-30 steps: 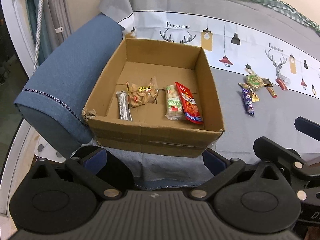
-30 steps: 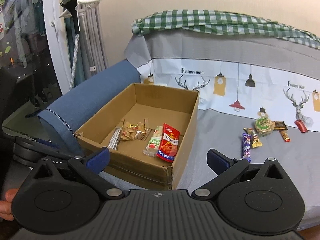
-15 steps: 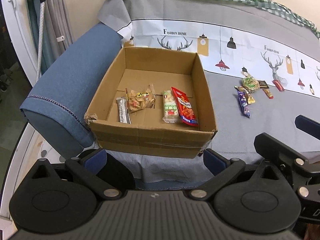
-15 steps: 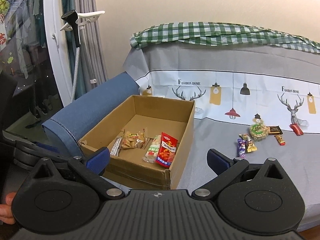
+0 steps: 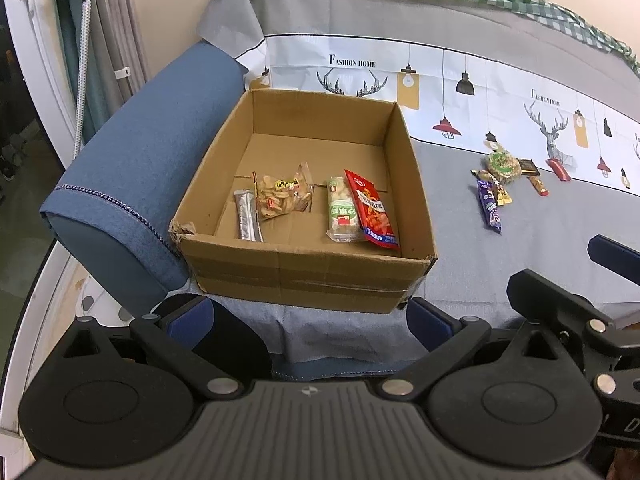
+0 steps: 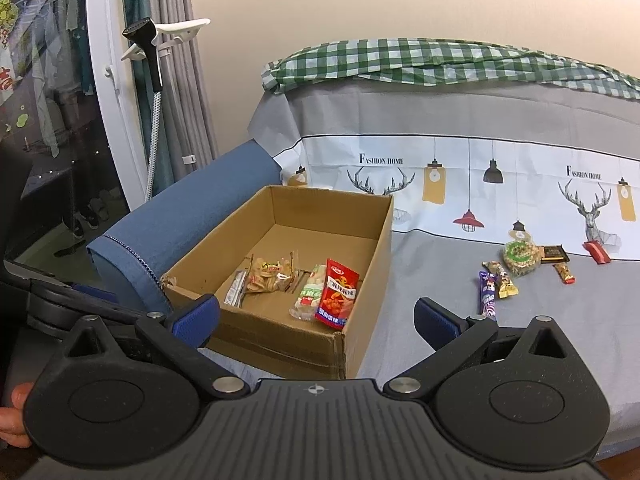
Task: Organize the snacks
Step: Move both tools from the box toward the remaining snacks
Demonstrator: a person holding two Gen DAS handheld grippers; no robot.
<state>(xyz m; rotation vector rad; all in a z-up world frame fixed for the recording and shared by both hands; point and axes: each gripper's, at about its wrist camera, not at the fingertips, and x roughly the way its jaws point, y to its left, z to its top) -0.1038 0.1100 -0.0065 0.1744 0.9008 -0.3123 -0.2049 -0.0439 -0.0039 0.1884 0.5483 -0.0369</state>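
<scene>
Left wrist view: the left gripper [image 5: 308, 314], jaws apart and empty, hangs before an open brown cardboard box [image 5: 306, 280] holding a silver foil stick [image 5: 247, 216], a clear cracker bag [image 5: 282, 196], a green-labelled pale bar [image 5: 341, 210] and a red snack packet [image 5: 372, 210].
Writing: "FASHION HOME" on the grey-and-white printed sofa cover [image 5: 540, 240]; packet lettering unreadable.
Right wrist view: the right gripper [image 6: 316, 316], jaws apart, empty; loose wrapped snacks [image 6: 516, 266] lie on the cover, well apart from the box.

Both hand-held grippers have drawn back from the box [image 5: 304, 272].
</scene>
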